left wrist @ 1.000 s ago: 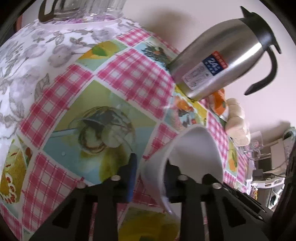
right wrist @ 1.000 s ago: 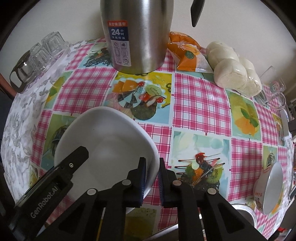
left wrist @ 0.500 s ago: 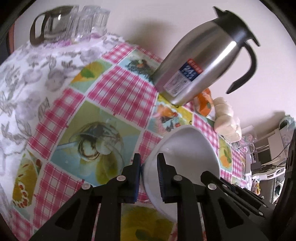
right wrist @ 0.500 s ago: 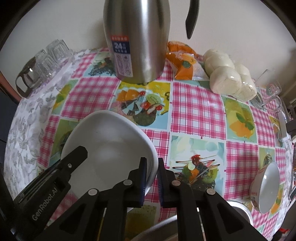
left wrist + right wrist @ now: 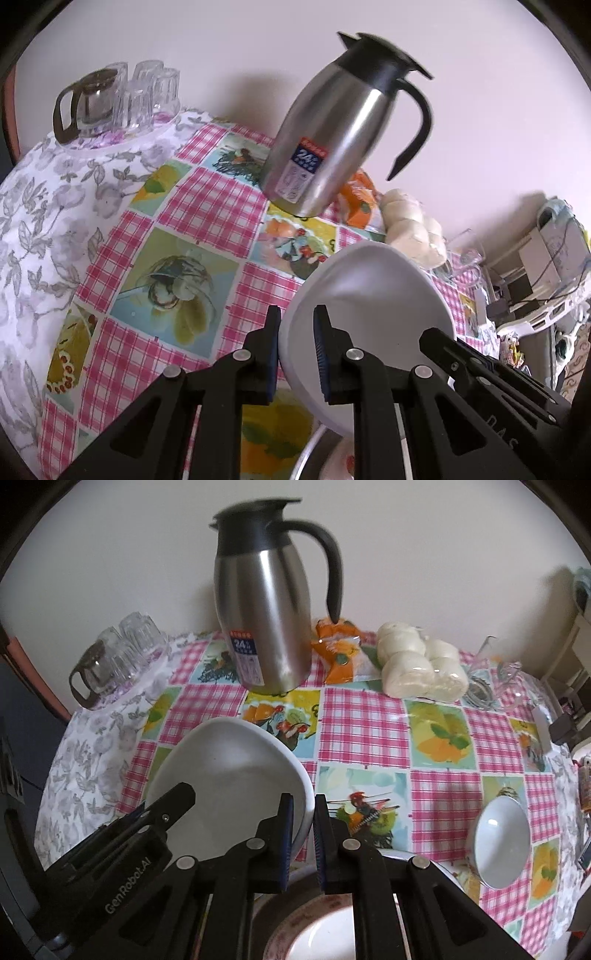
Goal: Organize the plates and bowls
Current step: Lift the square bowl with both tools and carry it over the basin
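White bowl (image 5: 369,295): in the left wrist view your left gripper (image 5: 295,350) is clamped on its near rim, one pad inside, one outside. The bowl is tilted, off the cloth (image 5: 192,206). Your right gripper (image 5: 491,373) reaches in from the lower right onto the far side of the bowl; its tips are hidden here. Beyond the bowl stands a steel jug (image 5: 332,140), with an orange packet (image 5: 360,201) and bagged buns (image 5: 413,225) just right of it. Glasses (image 5: 144,96) sit at the far left corner. Open checked cloth lies left of the bowl. A plate rim (image 5: 306,454) shows at the bottom edge, under the bowl.

Right wrist view: your right gripper (image 5: 303,834) is closed tight on the bowl's (image 5: 229,775) right rim, with the wall pinched between the pads. Your left gripper (image 5: 162,812) enters from the lower left, across the bowl. Directly below the fingers lies a patterned plate (image 5: 317,934). A small bowl (image 5: 500,842) sits well to the right, near the cloth's (image 5: 369,720) front edge. The jug (image 5: 266,616) stands behind, buns (image 5: 421,668) and packet (image 5: 338,650) along the wall, glasses (image 5: 125,653) far left, clear glassware (image 5: 495,686) far right. The middle of the cloth is free.
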Demonstrator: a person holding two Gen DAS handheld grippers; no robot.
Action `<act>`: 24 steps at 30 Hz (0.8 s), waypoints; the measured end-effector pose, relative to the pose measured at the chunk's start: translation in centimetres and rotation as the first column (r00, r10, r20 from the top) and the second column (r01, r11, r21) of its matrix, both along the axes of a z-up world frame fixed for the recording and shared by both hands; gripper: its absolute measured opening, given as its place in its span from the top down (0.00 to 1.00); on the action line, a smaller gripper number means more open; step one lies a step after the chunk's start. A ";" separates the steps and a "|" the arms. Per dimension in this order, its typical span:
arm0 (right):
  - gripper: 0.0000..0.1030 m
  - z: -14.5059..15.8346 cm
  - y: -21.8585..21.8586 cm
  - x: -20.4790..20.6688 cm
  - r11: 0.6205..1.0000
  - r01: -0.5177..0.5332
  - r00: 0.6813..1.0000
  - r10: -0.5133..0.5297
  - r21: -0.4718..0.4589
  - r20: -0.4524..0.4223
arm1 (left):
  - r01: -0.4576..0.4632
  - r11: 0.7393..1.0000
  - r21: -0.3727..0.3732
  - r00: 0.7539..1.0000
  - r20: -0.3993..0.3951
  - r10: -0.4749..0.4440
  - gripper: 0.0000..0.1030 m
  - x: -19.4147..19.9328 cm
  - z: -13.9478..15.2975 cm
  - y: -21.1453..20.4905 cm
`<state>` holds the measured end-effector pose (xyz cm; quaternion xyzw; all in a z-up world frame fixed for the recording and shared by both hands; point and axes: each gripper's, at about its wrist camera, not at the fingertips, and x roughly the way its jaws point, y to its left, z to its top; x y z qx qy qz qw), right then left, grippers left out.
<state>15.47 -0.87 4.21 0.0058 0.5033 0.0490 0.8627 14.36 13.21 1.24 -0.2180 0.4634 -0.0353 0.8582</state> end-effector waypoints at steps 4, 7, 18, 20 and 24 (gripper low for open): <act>0.89 1.4 -1.4 -2.0 0.999 0.007 0.999 -0.009 0.036 0.041 | 0.015 0.999 0.039 1.000 0.021 -0.016 0.82 -1.1 1.3 -1.2; 0.89 2.3 -2.3 -3.2 0.999 0.014 0.997 -0.017 0.052 0.071 | 0.028 0.996 0.079 0.999 0.044 -0.031 0.82 -2.0 2.3 -2.4; 0.89 3.7 -6.2 -8.1 0.992 0.053 0.986 -0.071 0.118 0.151 | 0.088 0.974 0.206 0.990 0.085 -0.108 0.82 -4.7 4.5 -6.6; 0.89 3.9 -6.8 -8.9 0.989 0.067 0.982 -0.089 0.135 0.164 | 0.097 0.969 0.226 0.989 0.088 -0.120 0.82 -5.1 4.6 -7.4; 0.88 3.9 -8.0 -10.0 0.985 0.079 0.978 -0.106 0.155 0.179 | 0.115 0.960 0.255 0.988 0.073 -0.138 0.82 -5.6 4.3 -8.8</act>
